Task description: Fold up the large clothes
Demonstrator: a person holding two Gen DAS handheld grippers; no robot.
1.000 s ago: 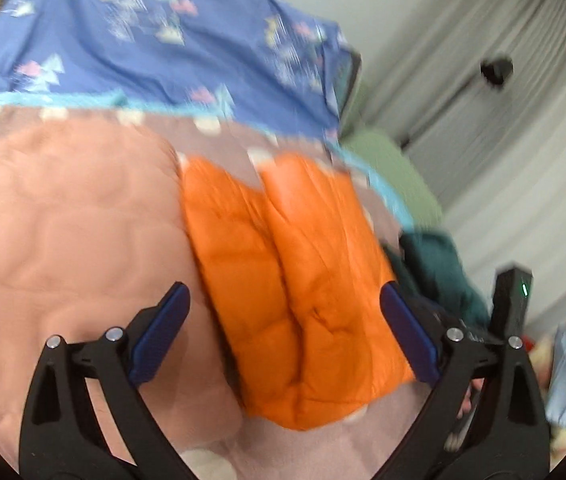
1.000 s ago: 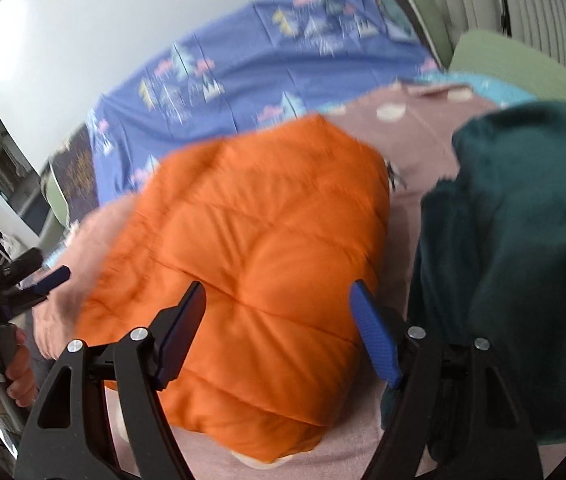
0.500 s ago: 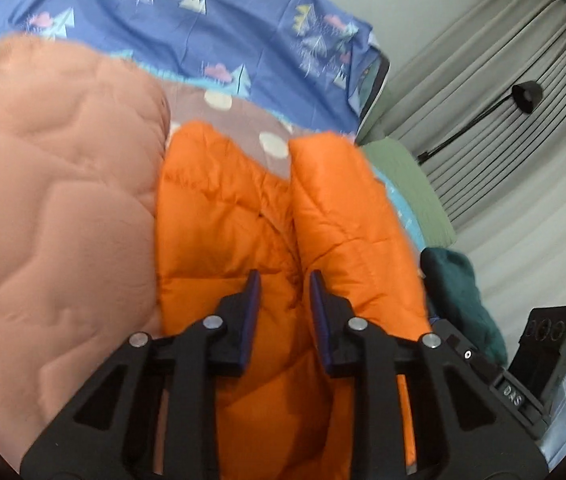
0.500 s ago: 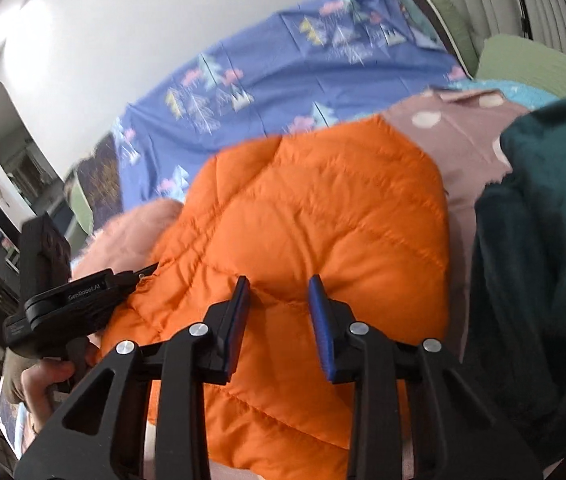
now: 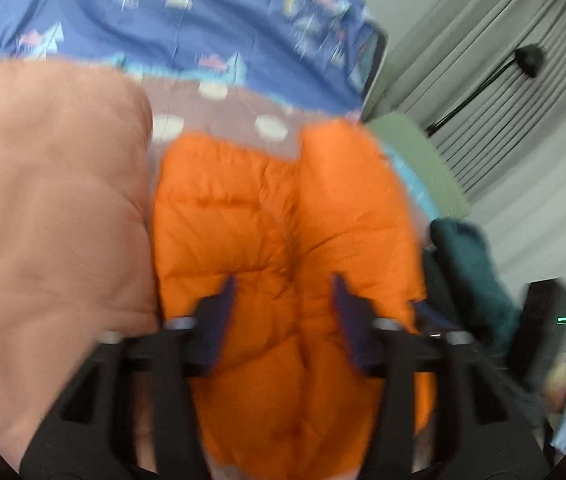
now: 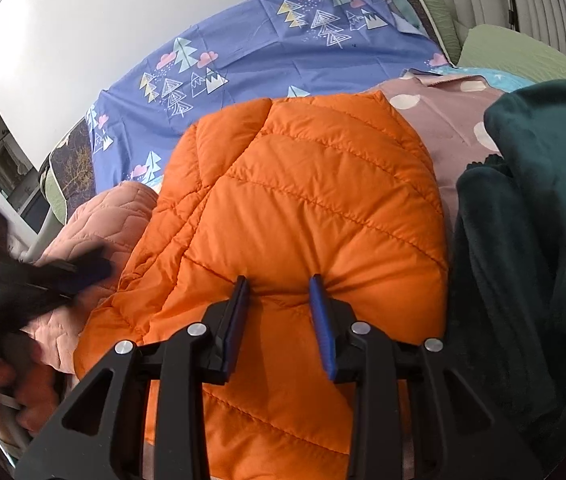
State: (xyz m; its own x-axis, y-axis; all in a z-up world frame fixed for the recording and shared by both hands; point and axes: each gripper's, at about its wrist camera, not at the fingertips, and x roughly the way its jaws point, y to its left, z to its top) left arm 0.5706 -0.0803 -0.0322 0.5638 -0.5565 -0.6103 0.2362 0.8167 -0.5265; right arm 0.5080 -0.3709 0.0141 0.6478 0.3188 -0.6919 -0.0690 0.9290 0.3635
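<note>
An orange quilted puffer jacket [image 5: 283, 220] lies folded on the bed, a deep crease running down its middle. My left gripper [image 5: 283, 292] hovers low over its near end. The jaws are opening, and a puffy ridge of jacket sits between the blue pads without being pinched. The picture is blurred by motion. In the right wrist view the same jacket [image 6: 303, 184] fills the centre. My right gripper [image 6: 279, 292] is shut on a raised fold of it, and the fabric puckers at both pads. The left gripper [image 6: 83, 270] shows as a dark blur at the jacket's left edge.
A peach quilted blanket [image 5: 51, 220] lies left of the jacket and a dark green fleece [image 6: 531, 240] right of it. Beneath is a pink dotted sheet [image 6: 455, 120], behind it a blue tree-print sheet [image 6: 263, 48] and a green pillow [image 5: 415, 152]. Curtains and a black lamp [image 5: 527, 58] stand at right.
The left jaws closed nearly together over the jacket's crease and have spread apart again as the gripper sank. The right jaws closed on a fold of jacket and stay there.
</note>
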